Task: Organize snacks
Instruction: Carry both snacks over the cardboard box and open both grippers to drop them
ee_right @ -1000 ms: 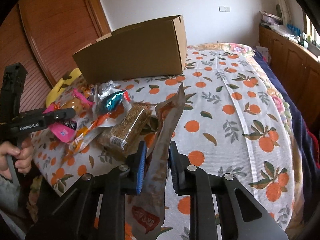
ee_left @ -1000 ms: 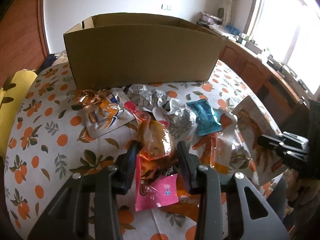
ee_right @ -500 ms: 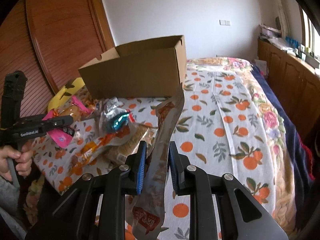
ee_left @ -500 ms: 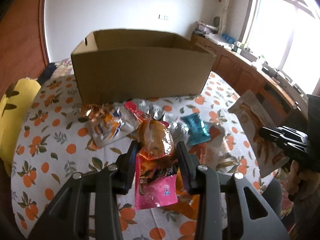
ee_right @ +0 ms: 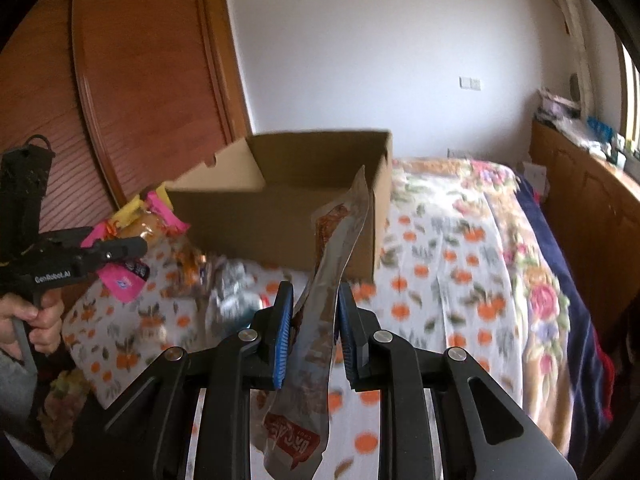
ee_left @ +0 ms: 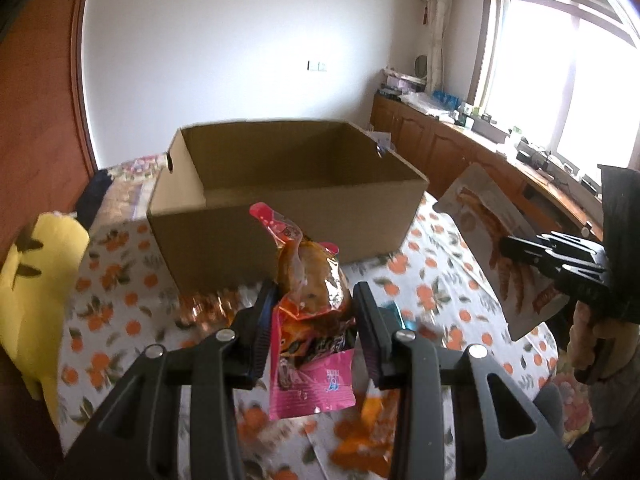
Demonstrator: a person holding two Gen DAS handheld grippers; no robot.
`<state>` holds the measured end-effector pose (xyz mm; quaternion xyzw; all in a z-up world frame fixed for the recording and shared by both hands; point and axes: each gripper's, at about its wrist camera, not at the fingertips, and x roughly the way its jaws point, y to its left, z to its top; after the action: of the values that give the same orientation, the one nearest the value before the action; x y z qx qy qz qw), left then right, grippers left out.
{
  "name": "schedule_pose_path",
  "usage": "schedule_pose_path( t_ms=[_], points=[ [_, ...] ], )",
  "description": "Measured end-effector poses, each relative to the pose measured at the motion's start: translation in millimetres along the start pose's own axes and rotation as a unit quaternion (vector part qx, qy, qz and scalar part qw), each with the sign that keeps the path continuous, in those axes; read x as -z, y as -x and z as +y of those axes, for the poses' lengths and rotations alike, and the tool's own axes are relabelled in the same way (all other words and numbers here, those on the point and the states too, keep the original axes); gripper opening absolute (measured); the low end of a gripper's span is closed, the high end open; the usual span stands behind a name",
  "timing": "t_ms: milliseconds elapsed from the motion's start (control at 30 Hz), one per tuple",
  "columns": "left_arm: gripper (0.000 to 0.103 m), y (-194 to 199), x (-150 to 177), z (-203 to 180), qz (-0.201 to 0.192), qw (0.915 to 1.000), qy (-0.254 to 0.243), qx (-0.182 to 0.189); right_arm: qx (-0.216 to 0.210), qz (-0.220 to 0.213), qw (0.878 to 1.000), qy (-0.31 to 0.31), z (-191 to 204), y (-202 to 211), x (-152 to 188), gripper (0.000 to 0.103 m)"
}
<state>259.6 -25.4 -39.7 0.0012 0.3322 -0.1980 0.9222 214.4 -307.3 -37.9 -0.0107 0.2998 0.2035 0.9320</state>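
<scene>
Two grippers are up, and I have one snack in each. My left gripper is clamped on a pink and orange packet: a clear top showing something brown and glossy inside, a pink sealed tab sticking up, and a pink lower half with print hanging below the fingers. It is lifted clear of the bed, in front of the near wall of the cardboard box. My right gripper is clenched on a flat silver pouch, seen edge-on in its own camera, tall and thin, with a red label at the bottom end. From the left camera the same pouch shows its face: pale, with a picture of orange strips. It is also held up off the bed, just off the box's right corner.

One box stands open-topped on the bed cover, which is white with an orange fruit print; what I can see of its inside shows only bare cardboard. Several more packets lie on the cover before the box's near wall, too blurred for me to count; I make out foil, an orange one and a bit of teal. One yellow plush toy sits at the bed's left edge.
</scene>
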Motion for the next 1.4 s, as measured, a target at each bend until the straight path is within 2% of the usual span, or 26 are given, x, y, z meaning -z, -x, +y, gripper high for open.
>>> schedule_pose_path(
  t_ms=[200,633,933,1033,1100,1233,1267,1400],
  points=[
    [0.036,-11,-37,16,-0.025,0.9997,-0.006,-0.004,-0.019,-0.025,0.999,0.018,2,-21,-44,0.02],
    [0.037,-63,-101,67,-0.041,0.999,0.008,-0.016,-0.06,-0.04,0.997,0.034,0,-104,-122,0.02],
    [0.037,-101,-110,87,-0.021,0.9995,0.015,-0.02,-0.054,-0.025,0.998,0.037,0,-146,-129,0.019],
    [0.037,-113,-106,87,-0.01,0.9996,0.015,-0.022,-0.047,-0.014,0.998,0.036,-5,-157,-126,0.014],
    [0.037,-121,-103,85,0.001,0.9996,0.013,-0.023,-0.038,-0.004,0.998,0.04,-8,-163,-123,0.007],
    [0.037,-131,-98,81,0.015,0.9995,0.013,-0.025,-0.027,0.009,0.999,0.046,-10,-171,-119,0.006],
    [0.037,-131,-98,80,0.013,0.9995,0.012,-0.027,-0.025,0.009,0.999,0.046,-11,-171,-120,0.006],
    [0.045,-130,-99,75,0.014,0.9996,0.008,-0.022,-0.016,0.01,0.999,0.038,-16,-172,-119,0.019]
  ],
)
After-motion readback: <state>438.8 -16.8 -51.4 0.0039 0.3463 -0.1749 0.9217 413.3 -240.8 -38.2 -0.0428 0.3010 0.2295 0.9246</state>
